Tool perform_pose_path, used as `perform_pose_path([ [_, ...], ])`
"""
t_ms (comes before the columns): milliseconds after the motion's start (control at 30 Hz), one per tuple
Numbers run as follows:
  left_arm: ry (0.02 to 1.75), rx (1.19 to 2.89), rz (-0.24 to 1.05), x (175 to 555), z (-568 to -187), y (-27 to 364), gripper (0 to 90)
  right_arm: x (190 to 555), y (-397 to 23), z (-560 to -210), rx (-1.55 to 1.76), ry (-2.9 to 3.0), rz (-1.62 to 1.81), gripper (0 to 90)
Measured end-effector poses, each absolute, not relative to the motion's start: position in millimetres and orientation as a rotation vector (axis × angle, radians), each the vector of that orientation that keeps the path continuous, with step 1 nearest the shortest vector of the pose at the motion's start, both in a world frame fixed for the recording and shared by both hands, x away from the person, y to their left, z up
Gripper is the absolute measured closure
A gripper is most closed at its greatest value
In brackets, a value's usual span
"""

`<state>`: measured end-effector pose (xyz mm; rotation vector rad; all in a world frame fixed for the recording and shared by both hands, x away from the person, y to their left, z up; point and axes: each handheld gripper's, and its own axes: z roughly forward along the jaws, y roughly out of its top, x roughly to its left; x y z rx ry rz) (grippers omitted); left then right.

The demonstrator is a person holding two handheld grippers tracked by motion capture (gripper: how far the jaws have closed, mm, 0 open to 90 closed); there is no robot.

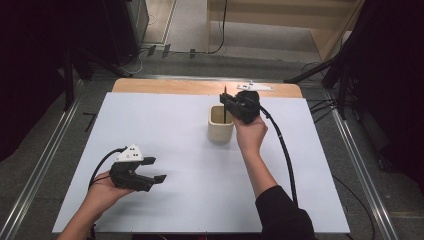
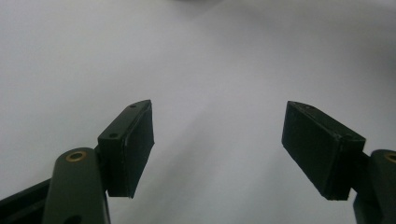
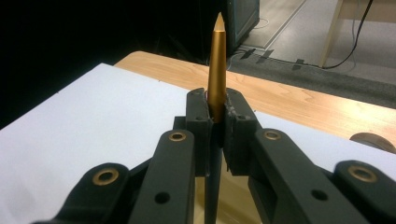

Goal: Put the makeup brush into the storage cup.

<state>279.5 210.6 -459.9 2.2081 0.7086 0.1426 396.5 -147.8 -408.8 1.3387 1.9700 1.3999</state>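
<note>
While unlabelled, the gold pen (image 3: pixel 217 70) sits clamped in the right claw (image 3: pixel 215 122).

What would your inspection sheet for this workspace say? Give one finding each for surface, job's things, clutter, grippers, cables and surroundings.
Surface: white sheet over a wooden table.
Job's things: gold pen held upright above a cream cup.
Clutter: small white part on the far wooden edge.
Grippers: right gripper shut on the pen; left gripper open, with nothing between its jaws.
Cables: one black cable trailing from the right gripper, another from the left.
Surroundings: grey floor, metal rails, dark curtains.
</note>
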Motion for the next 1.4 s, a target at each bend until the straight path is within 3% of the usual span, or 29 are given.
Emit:
perform_pose_path([
  [867,0.706,2.210,0.142,280,-460,210,26.0,393,-150,-418,1.358,1.978,1.398,81.5],
  [933,0.707,2.209,0.143,280,-460,211,26.0,392,-150,-417,1.354,1.976,1.406,77.1],
  [1033,0.711,2.205,0.143,280,-460,211,26.0,389,-150,-412,1.329,1.952,1.420,55.7],
  [1100,0.707,2.209,0.143,280,-460,211,26.0,387,-151,-410,1.307,1.958,1.413,48.1],
  [1233,0.707,2.209,0.142,280,-460,210,26.0,384,-152,-408,1.269,1.995,1.378,40.9],
  [1400,0.704,2.213,0.142,280,-460,210,26.0,380,-154,-404,1.234,2.033,1.379,39.7],
])
